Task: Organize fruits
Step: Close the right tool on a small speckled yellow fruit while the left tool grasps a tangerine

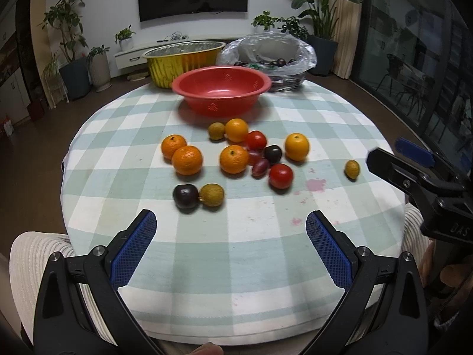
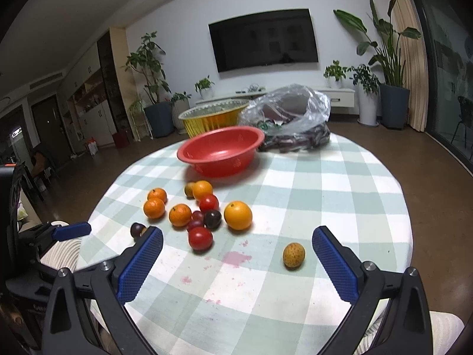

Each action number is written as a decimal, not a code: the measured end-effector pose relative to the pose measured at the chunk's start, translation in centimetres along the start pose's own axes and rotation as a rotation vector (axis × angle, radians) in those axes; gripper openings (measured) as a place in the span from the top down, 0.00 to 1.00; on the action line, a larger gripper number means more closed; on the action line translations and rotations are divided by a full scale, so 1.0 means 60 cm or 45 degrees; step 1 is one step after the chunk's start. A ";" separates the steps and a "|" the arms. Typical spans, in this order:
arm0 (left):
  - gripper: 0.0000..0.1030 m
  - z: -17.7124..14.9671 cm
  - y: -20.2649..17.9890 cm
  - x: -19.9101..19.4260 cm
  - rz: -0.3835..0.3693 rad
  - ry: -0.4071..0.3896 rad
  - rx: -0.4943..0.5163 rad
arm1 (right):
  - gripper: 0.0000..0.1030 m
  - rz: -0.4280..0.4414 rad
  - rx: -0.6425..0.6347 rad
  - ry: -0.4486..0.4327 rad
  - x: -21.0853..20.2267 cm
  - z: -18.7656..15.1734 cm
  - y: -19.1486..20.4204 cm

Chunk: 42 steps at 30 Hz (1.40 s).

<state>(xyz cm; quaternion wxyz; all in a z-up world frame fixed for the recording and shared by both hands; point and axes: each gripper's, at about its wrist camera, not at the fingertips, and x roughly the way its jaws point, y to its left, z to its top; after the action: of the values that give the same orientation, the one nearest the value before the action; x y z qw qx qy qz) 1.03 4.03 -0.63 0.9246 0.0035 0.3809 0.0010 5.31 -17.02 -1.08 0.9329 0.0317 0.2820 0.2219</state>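
Several fruits lie loose on the checked tablecloth [image 1: 236, 245]: oranges [image 1: 187, 160] [image 2: 238, 215], red tomatoes [image 1: 280, 175] [image 2: 200, 238], dark plums [image 1: 185, 196] [image 2: 212, 219], grapes [image 1: 260, 166] and brownish longans [image 1: 211, 195]. One longan [image 2: 293, 254] [image 1: 352, 169] sits apart on the right. Behind them stands an empty red bowl [image 1: 221, 90] [image 2: 220, 151]. My left gripper [image 1: 230, 227] hovers open over the near edge, just short of a plum and longan. My right gripper [image 2: 237, 241] is open too, with the lone longan just inside its right finger.
A gold foil basin [image 1: 183, 59] [image 2: 211, 118] and a clear plastic bag [image 1: 272, 56] [image 2: 292, 115] with dark fruit stand at the table's far side. Pink stains [image 2: 236, 259] mark the cloth. The right gripper's body [image 1: 425, 183] shows at the left view's right edge.
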 end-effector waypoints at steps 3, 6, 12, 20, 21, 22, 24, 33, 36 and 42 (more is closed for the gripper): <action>0.00 0.003 0.015 0.007 0.009 0.005 -0.034 | 0.00 0.009 0.017 0.047 0.013 -0.002 -0.001; 0.00 0.005 0.037 0.019 0.002 0.010 -0.076 | 0.00 -0.025 0.014 0.073 0.022 -0.004 -0.001; 0.00 0.009 0.076 0.041 -0.022 0.028 -0.144 | 0.00 -0.103 -0.042 0.103 0.036 -0.006 0.011; 0.00 0.017 0.111 0.069 -0.070 0.043 -0.211 | 0.28 -0.175 -0.048 0.225 0.076 -0.011 0.001; 0.00 0.019 0.115 0.073 -0.072 0.044 -0.219 | 0.29 -0.184 -0.050 0.243 0.080 -0.012 -0.001; 0.01 0.021 0.119 0.076 -0.076 0.046 -0.225 | 0.31 -0.185 -0.052 0.250 0.084 -0.013 0.000; 0.01 0.028 0.130 0.083 -0.085 0.042 -0.250 | 0.37 -0.179 -0.053 0.257 0.086 -0.014 0.000; 0.30 0.066 0.159 0.142 -0.177 0.112 -0.345 | 0.45 -0.204 -0.030 0.298 0.107 -0.012 -0.011; 0.34 0.073 0.160 0.159 -0.159 0.132 -0.351 | 0.45 -0.213 -0.032 0.295 0.110 -0.010 -0.012; 0.50 0.081 0.167 0.197 -0.184 0.191 -0.378 | 0.54 -0.249 -0.055 0.282 0.114 -0.008 -0.013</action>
<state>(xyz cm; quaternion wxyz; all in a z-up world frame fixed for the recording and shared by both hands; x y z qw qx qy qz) 12.87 14.09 -5.44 0.8816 -0.1604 0.4437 -0.0092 10.44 -14.81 -5.10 0.9137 -0.0408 0.3799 0.1382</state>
